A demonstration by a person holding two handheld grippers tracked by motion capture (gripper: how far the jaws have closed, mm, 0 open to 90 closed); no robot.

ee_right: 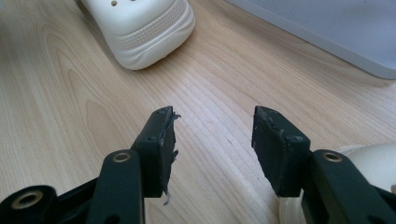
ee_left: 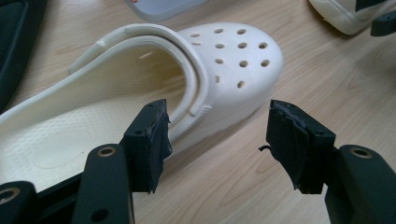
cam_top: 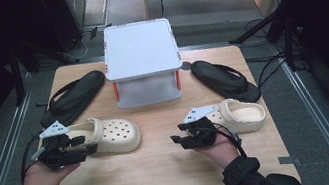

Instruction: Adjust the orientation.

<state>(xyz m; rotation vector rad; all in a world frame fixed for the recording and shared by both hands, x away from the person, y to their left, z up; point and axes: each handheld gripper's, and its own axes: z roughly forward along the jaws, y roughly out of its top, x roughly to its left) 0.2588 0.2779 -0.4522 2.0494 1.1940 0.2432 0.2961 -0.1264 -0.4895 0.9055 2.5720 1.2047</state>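
Note:
Two cream perforated clogs lie on the wooden table (cam_top: 156,175). The left clog (cam_top: 116,133) lies with its toe to the right, and my left gripper (cam_top: 82,145) is at its heel end. In the left gripper view this gripper (ee_left: 219,144) is open: one jaw lies against the clog (ee_left: 224,60) near its strap, the other over bare wood. The right clog (cam_top: 247,114) lies just behind my right gripper (cam_top: 178,133). That gripper (ee_right: 212,144) stands open over bare wood, with the right clog (ee_right: 369,163) at its side and the left clog's toe (ee_right: 144,28) ahead.
A grey lidded box (cam_top: 140,51) on a low base stands at the back centre of the table. One black sandal (cam_top: 72,98) lies to its left and another (cam_top: 226,79) to its right. Dark stands and cables surround the table.

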